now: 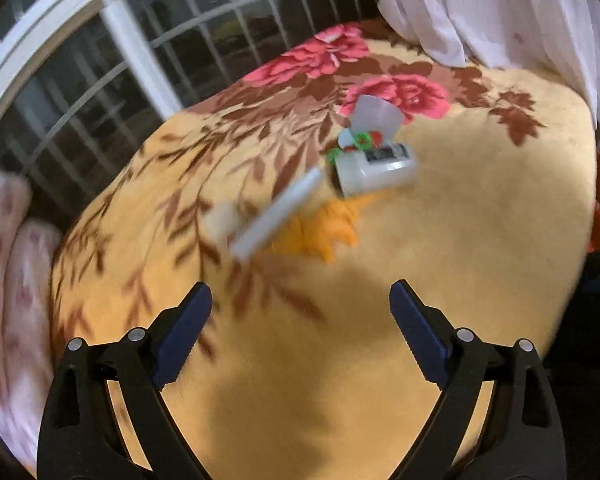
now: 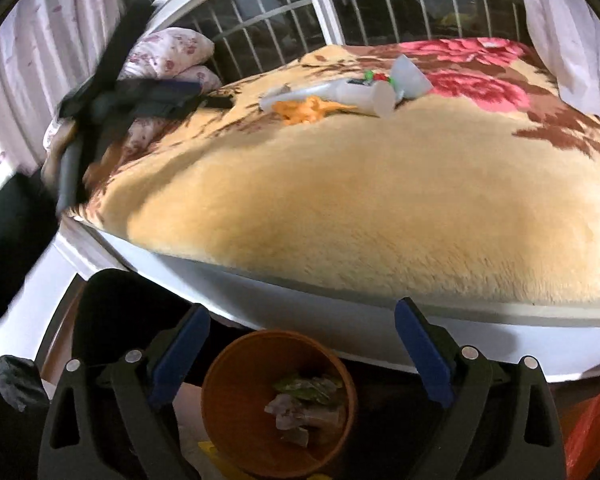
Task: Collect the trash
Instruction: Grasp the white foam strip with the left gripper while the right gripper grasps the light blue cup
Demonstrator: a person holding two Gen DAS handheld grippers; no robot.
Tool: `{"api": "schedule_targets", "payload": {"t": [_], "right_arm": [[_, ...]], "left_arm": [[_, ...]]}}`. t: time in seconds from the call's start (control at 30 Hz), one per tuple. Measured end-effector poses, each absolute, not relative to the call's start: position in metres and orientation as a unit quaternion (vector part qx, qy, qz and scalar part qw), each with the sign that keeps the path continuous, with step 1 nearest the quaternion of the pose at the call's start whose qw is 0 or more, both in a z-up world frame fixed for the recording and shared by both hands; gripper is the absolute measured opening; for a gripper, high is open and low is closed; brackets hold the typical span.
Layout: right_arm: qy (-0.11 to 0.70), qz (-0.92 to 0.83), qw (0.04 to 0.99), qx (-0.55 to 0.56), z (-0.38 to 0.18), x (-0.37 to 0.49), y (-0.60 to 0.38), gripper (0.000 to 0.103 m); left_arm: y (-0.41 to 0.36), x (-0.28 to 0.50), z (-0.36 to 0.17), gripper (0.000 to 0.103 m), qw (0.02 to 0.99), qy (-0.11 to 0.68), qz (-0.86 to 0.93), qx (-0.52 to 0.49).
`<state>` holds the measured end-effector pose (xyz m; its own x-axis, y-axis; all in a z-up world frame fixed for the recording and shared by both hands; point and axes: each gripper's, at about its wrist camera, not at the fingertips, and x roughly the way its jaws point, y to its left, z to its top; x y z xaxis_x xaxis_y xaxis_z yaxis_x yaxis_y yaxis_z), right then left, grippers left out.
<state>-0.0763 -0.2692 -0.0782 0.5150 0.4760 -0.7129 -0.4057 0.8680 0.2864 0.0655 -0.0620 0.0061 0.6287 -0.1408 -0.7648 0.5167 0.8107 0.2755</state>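
Note:
Trash lies in a cluster on the flowered yellow blanket [image 1: 440, 240]: a white plastic bottle [image 1: 374, 172] on its side, a clear plastic cup [image 1: 374, 114], an orange scrap [image 1: 328, 232], a white tube [image 1: 278, 216] and a pale crumpled piece [image 1: 220, 220]. My left gripper [image 1: 300, 300] hangs open above the blanket, short of the cluster, nothing between its fingers. In the right wrist view the same bottle [image 2: 360, 94], cup [image 2: 410, 76] and orange scrap [image 2: 304, 110] lie far back on the blanket. My right gripper [image 2: 302, 314] stands open and empty over a brown bin [image 2: 220, 400] holding wrappers, beside the bed's edge.
A barred window [image 1: 100, 92] runs behind the bed, with white curtains [image 1: 500, 12] at the side. Flowered pillows [image 2: 168, 56] lie at the bed's far left. My left gripper [image 2: 140, 96] shows blurred there. A white bed rim [image 2: 340, 312] and something red [image 2: 596, 428] border the bin.

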Motion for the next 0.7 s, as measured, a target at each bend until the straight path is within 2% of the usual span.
{"api": "schedule_targets", "payload": {"t": [0.23, 0.43, 0.6, 0.63, 0.67, 0.7], "right_arm": [[0.445, 0.240, 0.861, 0.057, -0.098, -0.068, -0.276, 0.092], [0.463, 0.229, 0.854, 0.059, -0.114, -0.064, -0.279, 0.092], [0.461, 0.230, 0.854, 0.065, -0.119, -0.062, -0.281, 0.092], [0.462, 0.232, 0.853, 0.066, -0.120, -0.061, -0.280, 0.092], [0.462, 0.232, 0.854, 0.065, -0.120, -0.061, -0.280, 0.092], [0.462, 0.233, 0.853, 0.064, -0.120, -0.061, -0.280, 0.092]], "left_arm": [[-0.079, 0.155, 0.004, 0.088, 0.842, 0.426, -0.232, 0.238], [-0.099, 0.181, -0.022, 0.088, 0.807, 0.447, -0.249, 0.297], [-0.097, 0.206, -0.032, 0.088, 0.794, 0.476, -0.263, 0.270], [-0.096, 0.213, -0.036, 0.079, 0.796, 0.483, -0.250, 0.267], [-0.096, 0.219, -0.041, 0.057, 0.793, 0.493, -0.237, 0.267], [-0.094, 0.227, -0.052, 0.046, 0.782, 0.519, -0.228, 0.260]]}}
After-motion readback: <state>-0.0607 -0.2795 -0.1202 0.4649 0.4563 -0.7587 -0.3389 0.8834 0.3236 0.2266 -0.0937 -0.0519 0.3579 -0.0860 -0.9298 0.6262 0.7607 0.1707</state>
